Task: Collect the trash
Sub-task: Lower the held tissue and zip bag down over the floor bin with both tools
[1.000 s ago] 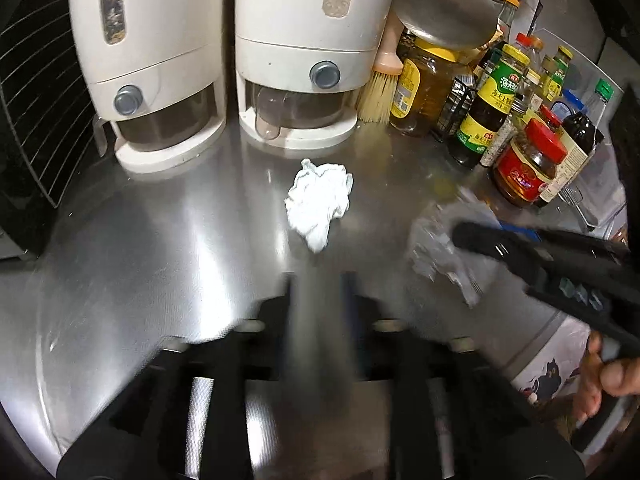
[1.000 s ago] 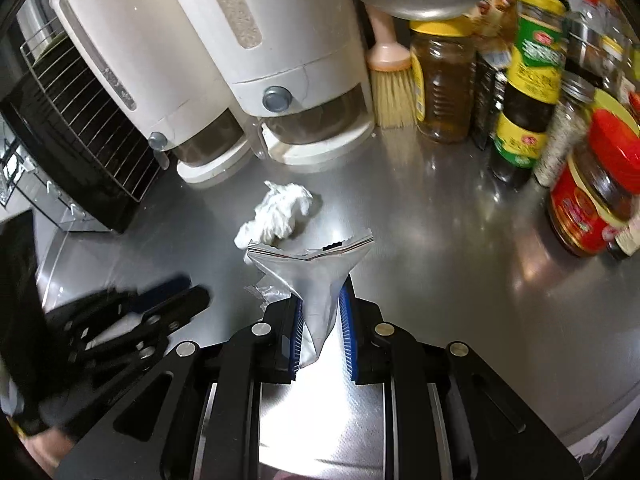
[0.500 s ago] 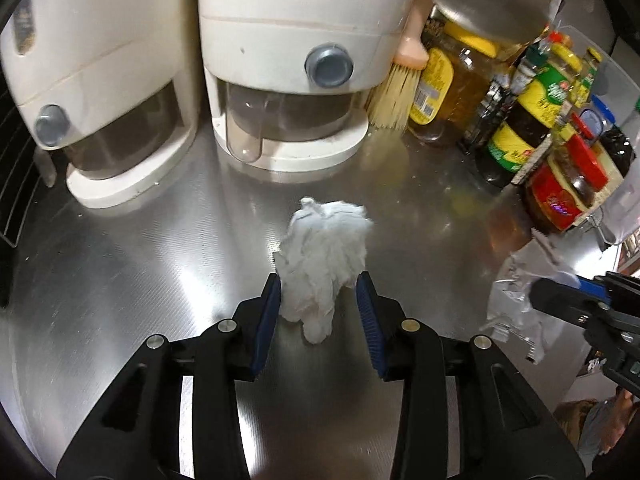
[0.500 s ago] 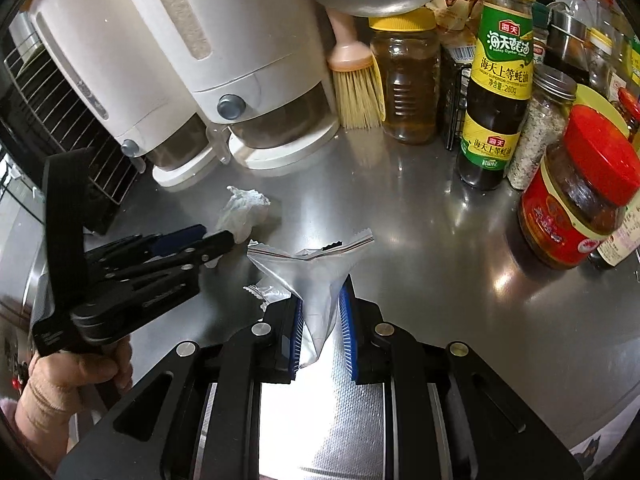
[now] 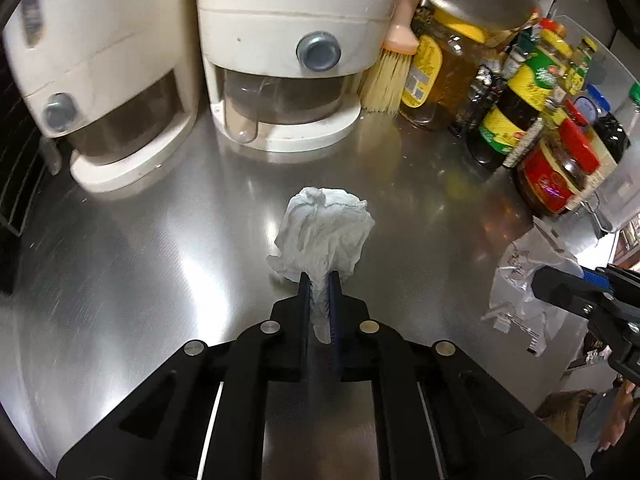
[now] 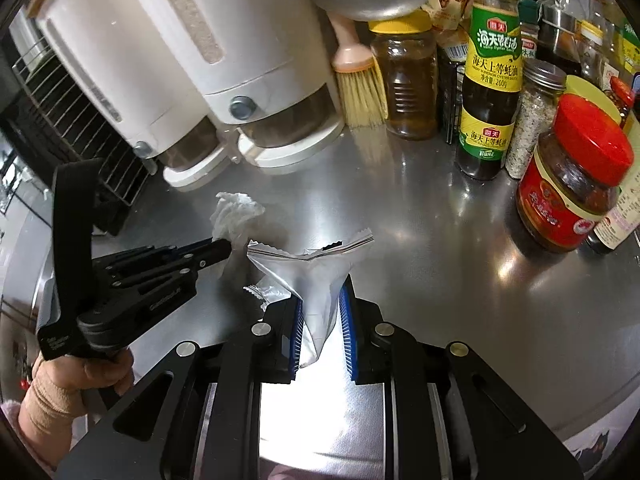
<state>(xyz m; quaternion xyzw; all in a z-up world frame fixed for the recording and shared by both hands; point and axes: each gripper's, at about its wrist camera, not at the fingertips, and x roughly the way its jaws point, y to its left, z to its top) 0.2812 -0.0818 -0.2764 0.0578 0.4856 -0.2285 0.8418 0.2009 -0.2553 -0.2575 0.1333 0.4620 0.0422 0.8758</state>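
Observation:
A crumpled white tissue [image 5: 324,236] lies on the steel counter [image 5: 160,264]. My left gripper [image 5: 319,280] is shut on its near end. In the right wrist view the tissue [image 6: 236,216] shows at the tip of the left gripper [image 6: 220,249]. My right gripper [image 6: 320,300] is shut on a silver foil wrapper [image 6: 316,268] and holds it above the counter. The wrapper [image 5: 520,292] and the right gripper [image 5: 560,292] also show at the right edge of the left wrist view.
Two white dispensers [image 5: 276,40] stand at the back. A brush [image 6: 360,88], sauce bottles [image 6: 492,76] and a red-lidded jar [image 6: 572,176] line the back right. A black wire rack [image 6: 80,112] stands at the left. The counter edge runs along the lower right.
My left gripper moved forward around the tissue and shut on it. My right gripper kept hold of the foil wrapper and shifted slightly right.

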